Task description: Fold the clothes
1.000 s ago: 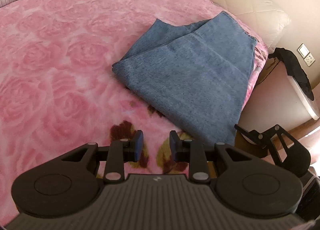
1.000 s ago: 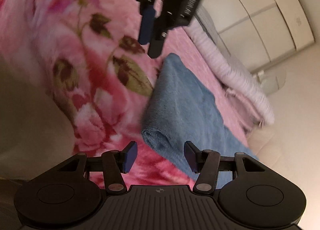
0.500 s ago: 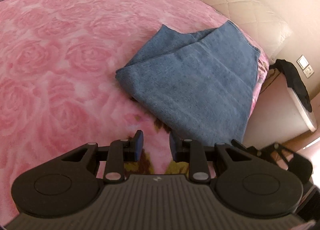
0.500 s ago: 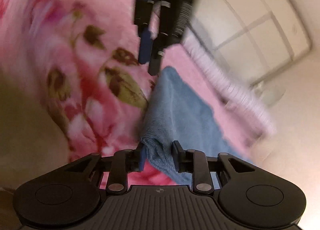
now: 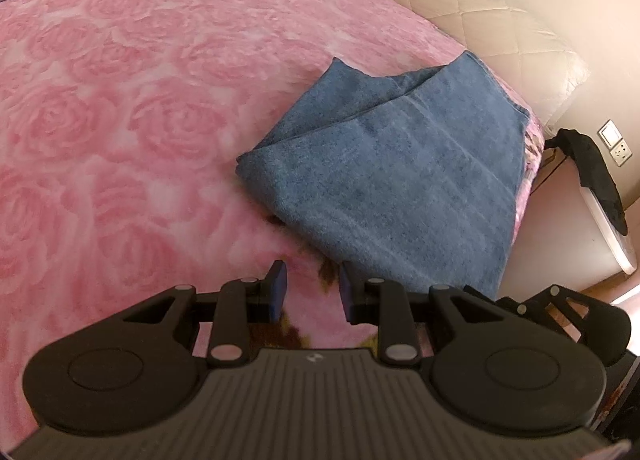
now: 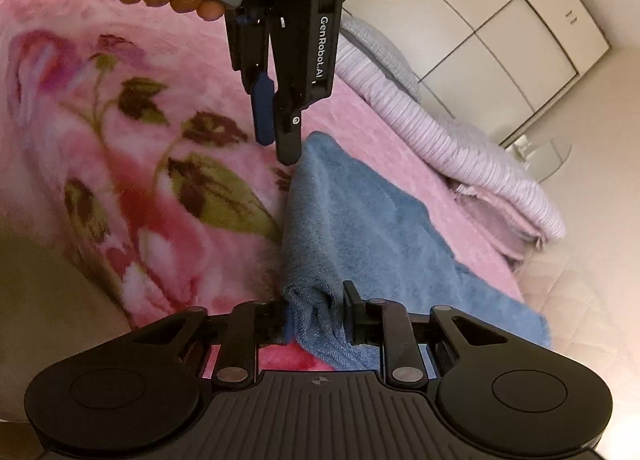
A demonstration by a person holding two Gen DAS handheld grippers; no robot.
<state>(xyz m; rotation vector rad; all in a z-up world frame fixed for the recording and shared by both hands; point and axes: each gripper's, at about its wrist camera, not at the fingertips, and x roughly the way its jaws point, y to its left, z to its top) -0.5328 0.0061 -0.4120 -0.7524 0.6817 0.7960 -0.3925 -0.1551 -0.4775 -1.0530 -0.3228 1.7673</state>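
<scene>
One folded blue garment [image 5: 392,179] lies on the pink bed [image 5: 120,119]. The right gripper [image 6: 316,320] jaws pinch its corner; the left gripper [image 5: 312,292], marked "GenRobot.AI", has jaws spread, empty.

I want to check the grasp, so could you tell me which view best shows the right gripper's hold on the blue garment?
The right wrist view: the right gripper pinches a corner of the blue garment. The left wrist view shows only part of its body beyond the garment's near edge.
</scene>
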